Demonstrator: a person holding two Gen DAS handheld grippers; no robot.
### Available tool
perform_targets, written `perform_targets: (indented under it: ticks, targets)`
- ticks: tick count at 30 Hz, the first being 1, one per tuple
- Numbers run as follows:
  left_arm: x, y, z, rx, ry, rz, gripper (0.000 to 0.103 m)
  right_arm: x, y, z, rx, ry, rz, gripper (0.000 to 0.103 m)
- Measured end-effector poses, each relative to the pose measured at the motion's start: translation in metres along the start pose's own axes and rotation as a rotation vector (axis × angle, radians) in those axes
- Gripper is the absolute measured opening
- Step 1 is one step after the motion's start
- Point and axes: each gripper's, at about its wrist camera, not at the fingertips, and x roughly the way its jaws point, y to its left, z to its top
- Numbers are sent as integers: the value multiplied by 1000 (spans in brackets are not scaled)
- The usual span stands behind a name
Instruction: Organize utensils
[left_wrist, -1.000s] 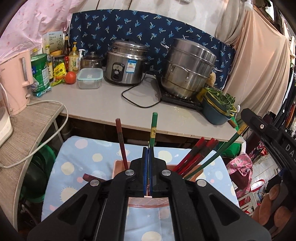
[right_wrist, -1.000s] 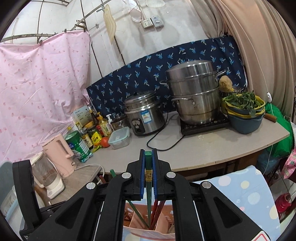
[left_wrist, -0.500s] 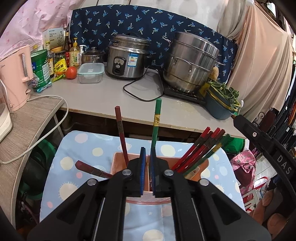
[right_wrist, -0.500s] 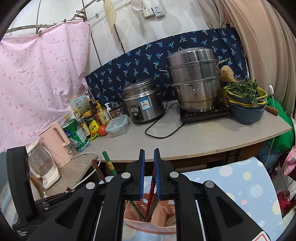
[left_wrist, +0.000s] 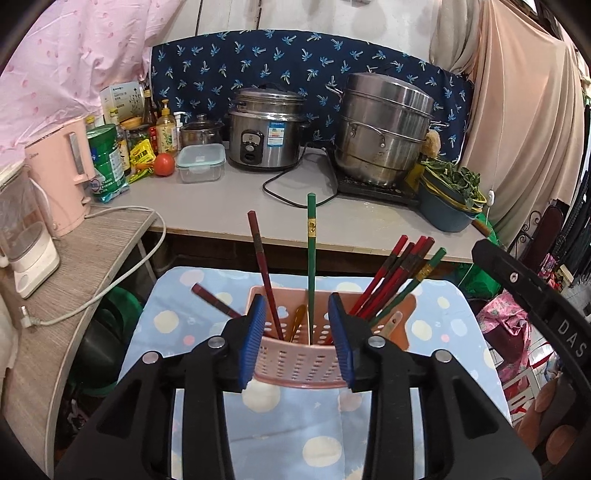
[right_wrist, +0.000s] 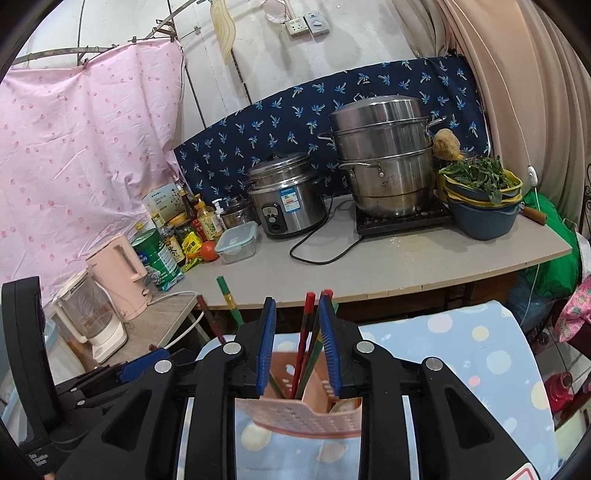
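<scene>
The green chopstick (left_wrist: 311, 266) stands almost upright in the pink basket (left_wrist: 295, 360), its long axis close to vertical and its square end pointing up toward the counter (left_wrist: 229, 206). It is dark green with a small gold band on the upper part. Just beside it on the left, a dark red chopstick (left_wrist: 263, 273) leans a little to the left. In the right compartment a bundle of red chopsticks (left_wrist: 388, 277) and one more green one lean together to the right, with their ends high. One dark red stick (left_wrist: 214, 300) lies flat on the cloth, left of the basket.

The basket is perforated plastic with a rounded front wall, and it sits on a light blue cloth with dots (left_wrist: 184, 321).

The left gripper (left_wrist: 297, 332) has its jaws opening, now partly apart; its blue pads (left_wrist: 255, 332) stand on each side of the basket's middle and press on nothing. The green and dark red sticks are seen between them but free. The right gripper (right_wrist: 297, 347) has jaws opening as well, less wide; red and green chopsticks (right_wrist: 308, 343) are seen between the pads without touching them.

Behind, on the counter, are a rice cooker (left_wrist: 267, 133), a steel steamer pot (left_wrist: 384, 129) and a pink kettle (left_wrist: 61, 181).
</scene>
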Motion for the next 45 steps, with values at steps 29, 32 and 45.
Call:
perform_targets:
  ticks: [29,32,45]
  targets:
    - [-109,-11,-98,101,-6,169,58,-120,25,-116,-109,128,-92,50]
    - [-114,-11,-106,104,-4,177,60,-126,27,-122,-129,132,-110,55]
    - [-127,-12,-131,112,5,191,73,-144,26,-145,-149,157,-156,58]
